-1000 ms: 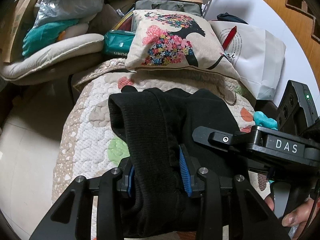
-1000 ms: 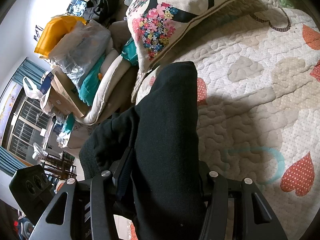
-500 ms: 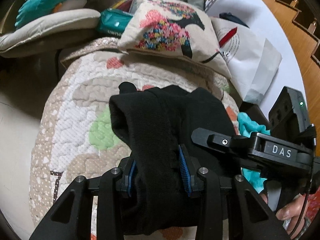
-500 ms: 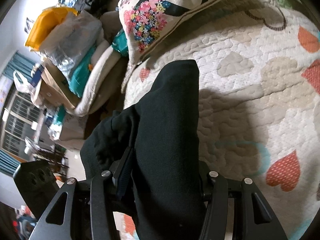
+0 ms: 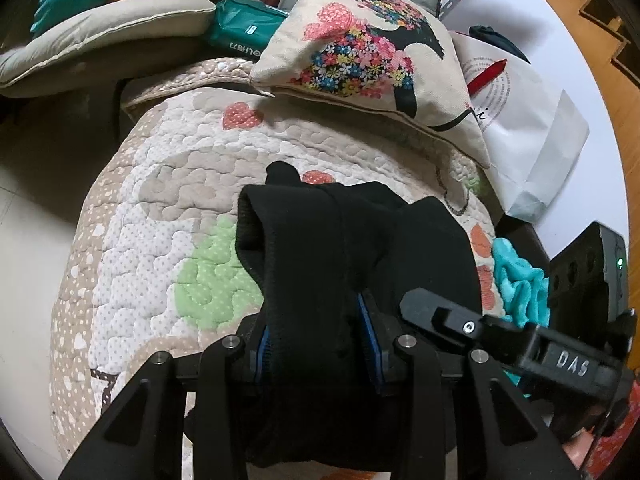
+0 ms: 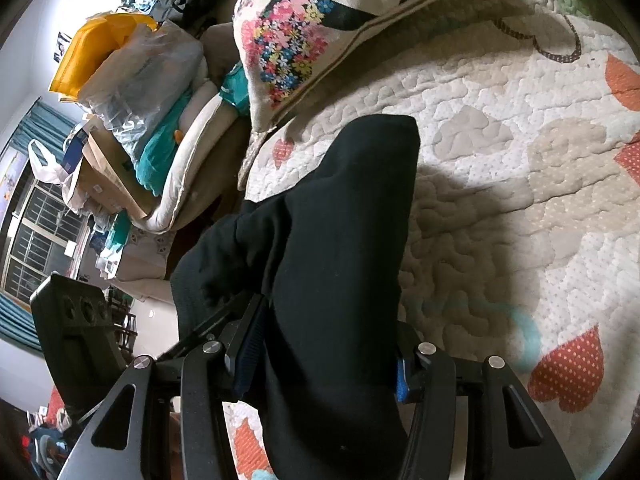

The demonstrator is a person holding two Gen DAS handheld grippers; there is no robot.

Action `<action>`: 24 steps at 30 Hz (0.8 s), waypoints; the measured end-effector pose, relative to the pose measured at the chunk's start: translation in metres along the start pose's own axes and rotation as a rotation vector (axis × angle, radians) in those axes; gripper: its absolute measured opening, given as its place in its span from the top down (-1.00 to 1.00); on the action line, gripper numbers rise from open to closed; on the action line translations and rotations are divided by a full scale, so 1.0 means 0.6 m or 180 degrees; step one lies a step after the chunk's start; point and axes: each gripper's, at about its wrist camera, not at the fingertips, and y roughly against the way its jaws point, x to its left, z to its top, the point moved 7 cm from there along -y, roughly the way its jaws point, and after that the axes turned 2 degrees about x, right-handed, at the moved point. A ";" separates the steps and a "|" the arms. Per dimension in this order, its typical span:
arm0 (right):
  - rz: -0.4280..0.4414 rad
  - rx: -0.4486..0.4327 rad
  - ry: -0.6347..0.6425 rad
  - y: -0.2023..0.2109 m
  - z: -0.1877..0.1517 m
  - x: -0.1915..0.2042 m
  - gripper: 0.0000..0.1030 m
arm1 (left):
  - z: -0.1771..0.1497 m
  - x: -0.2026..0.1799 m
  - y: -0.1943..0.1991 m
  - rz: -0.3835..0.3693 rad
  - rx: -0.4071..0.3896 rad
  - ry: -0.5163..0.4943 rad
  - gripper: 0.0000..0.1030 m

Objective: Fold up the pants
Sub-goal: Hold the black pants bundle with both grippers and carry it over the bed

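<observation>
quilted bed beside cluttered piles; both tongs, left and right, clench black pants, fingertips buried in cloth.

Matt black knit pants, soft cloth. Puffy stitched quilt, dotted cotton look. Matt black plastic left tool, right tool; ribbed blue pads. Printed canvas pillow.

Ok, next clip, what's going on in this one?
A person is folding black pants over a quilted bedspread. The left hand-held gripper and the right hand-held gripper are each shut on a bunched part of the fabric, side by side. The pants look gathered rather than laid flat, so the fold isn't finished. A floral cushion lies farther back on the bedspread.
</observation>
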 end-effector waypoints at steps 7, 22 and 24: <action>-0.0048 -0.0042 0.0128 0.007 0.007 0.009 -0.02 | 0.000 0.005 0.011 -0.0187 -0.0014 0.0028 0.44; -0.0088 -0.0155 0.0193 0.027 0.006 0.013 0.03 | -0.007 -0.007 0.014 -0.0171 -0.0083 -0.0118 0.50; -0.0093 -0.0162 0.0193 0.027 0.008 0.014 0.03 | -0.006 -0.006 0.014 -0.0161 -0.0089 -0.0121 0.50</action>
